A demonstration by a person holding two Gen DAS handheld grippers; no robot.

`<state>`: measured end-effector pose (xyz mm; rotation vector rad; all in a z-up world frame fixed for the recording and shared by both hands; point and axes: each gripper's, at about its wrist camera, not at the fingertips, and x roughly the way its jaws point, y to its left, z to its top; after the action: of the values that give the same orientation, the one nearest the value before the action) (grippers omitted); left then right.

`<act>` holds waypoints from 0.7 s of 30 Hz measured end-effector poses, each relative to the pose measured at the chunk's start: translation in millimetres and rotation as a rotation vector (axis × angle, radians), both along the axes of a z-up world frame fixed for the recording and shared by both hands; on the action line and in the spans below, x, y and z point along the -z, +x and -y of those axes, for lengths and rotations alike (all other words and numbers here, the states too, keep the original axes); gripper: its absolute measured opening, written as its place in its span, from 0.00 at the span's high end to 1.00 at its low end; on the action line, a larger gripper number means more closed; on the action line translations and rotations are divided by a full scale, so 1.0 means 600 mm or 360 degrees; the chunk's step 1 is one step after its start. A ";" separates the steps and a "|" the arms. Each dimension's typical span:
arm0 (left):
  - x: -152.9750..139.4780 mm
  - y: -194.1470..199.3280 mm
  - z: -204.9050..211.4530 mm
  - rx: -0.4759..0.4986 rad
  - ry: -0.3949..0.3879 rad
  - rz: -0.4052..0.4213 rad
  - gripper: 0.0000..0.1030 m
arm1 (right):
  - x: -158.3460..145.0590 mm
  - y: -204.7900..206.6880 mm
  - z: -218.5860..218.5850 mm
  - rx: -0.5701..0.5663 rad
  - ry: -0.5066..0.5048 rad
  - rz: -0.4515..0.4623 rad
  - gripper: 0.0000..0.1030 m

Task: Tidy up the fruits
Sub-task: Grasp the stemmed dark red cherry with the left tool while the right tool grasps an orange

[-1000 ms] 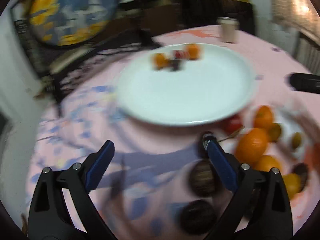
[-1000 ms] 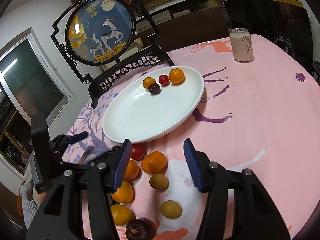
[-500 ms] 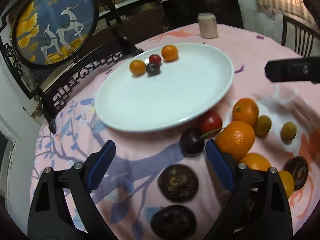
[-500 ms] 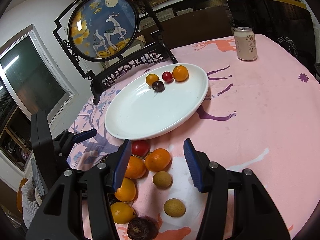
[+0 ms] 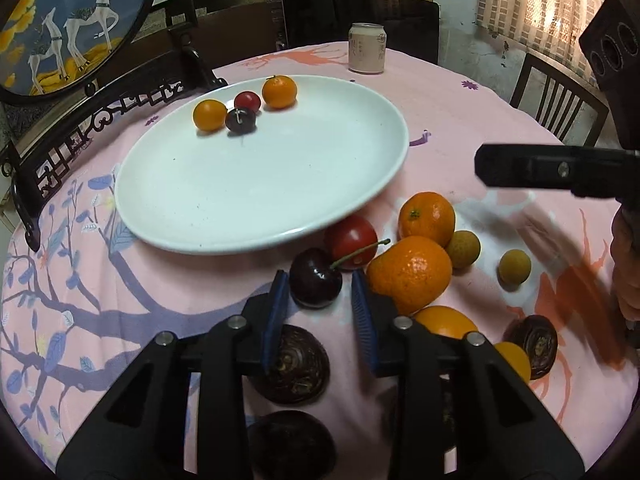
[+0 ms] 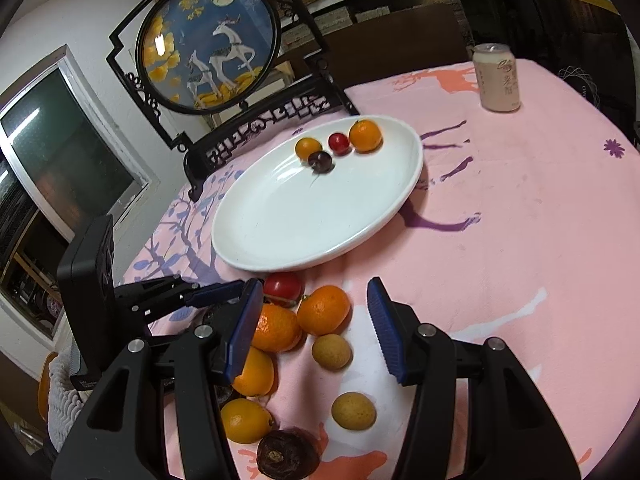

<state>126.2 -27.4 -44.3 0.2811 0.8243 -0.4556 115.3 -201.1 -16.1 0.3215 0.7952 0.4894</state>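
A dark cherry (image 5: 316, 284) with a stem lies on the pink tablecloth just in front of the white plate (image 5: 280, 184). My left gripper (image 5: 318, 280) has its jaws closing around this cherry, and a thin gap shows on each side. A red tomato (image 5: 352, 238), several oranges (image 5: 410, 274), two tan longans (image 5: 514, 266) and dark wrinkled fruits (image 5: 294, 366) lie around it. Two small oranges, a red tomato and another cherry (image 5: 240, 121) sit at the plate's far edge. My right gripper (image 6: 316, 308) hovers open over the fruit pile, holding nothing.
A pink drink can (image 6: 498, 78) stands at the far side of the table. A black-framed round deer screen (image 6: 208, 44) stands behind the plate (image 6: 280, 232). A chair (image 5: 556, 96) is at the right table edge. The person's hand (image 5: 626, 264) shows at the right.
My left gripper tilted down and moved up to the cherry, and its jaws went from wide apart to narrow around it. The right gripper stayed still.
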 end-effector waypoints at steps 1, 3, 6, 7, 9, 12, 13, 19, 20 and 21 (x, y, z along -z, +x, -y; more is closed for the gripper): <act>0.000 0.001 0.001 -0.0014 0.0009 0.0005 0.71 | 0.004 0.002 -0.003 -0.0015 -0.0004 -0.0021 0.47; 0.000 -0.002 0.000 -0.0031 0.0021 0.0010 0.73 | 0.013 0.007 -0.010 -0.0041 -0.0011 -0.0068 0.47; -0.002 -0.007 0.000 -0.0037 0.0031 0.0015 0.73 | 0.027 0.014 -0.011 -0.0060 0.0024 -0.0137 0.50; -0.003 -0.009 0.000 -0.0039 0.0031 0.0018 0.73 | 0.031 0.016 -0.012 -0.0063 0.0032 -0.0154 0.54; -0.003 -0.009 0.000 -0.0046 0.0034 0.0021 0.73 | 0.040 0.021 -0.015 -0.0079 0.0062 -0.0196 0.55; -0.001 -0.002 -0.001 -0.0068 0.0025 0.0014 0.73 | 0.050 0.032 -0.022 -0.0080 0.0085 -0.0240 0.57; -0.001 -0.002 0.000 -0.0072 0.0028 0.0020 0.73 | 0.052 0.035 -0.021 -0.0070 0.0101 -0.0243 0.57; -0.002 -0.004 0.000 -0.0077 0.0029 0.0030 0.73 | 0.066 0.046 -0.016 -0.0046 0.0153 -0.0281 0.70; -0.003 -0.006 -0.001 -0.0078 0.0030 0.0035 0.73 | 0.065 0.045 -0.016 -0.0048 0.0153 -0.0278 0.70; -0.005 -0.009 -0.002 -0.0080 0.0029 0.0043 0.73 | 0.063 0.041 -0.015 -0.0051 0.0156 -0.0273 0.70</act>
<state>121.0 -26.3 -41.3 0.2820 0.8077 -0.3968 140.0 -192.0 -53.9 0.4462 0.9456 0.5368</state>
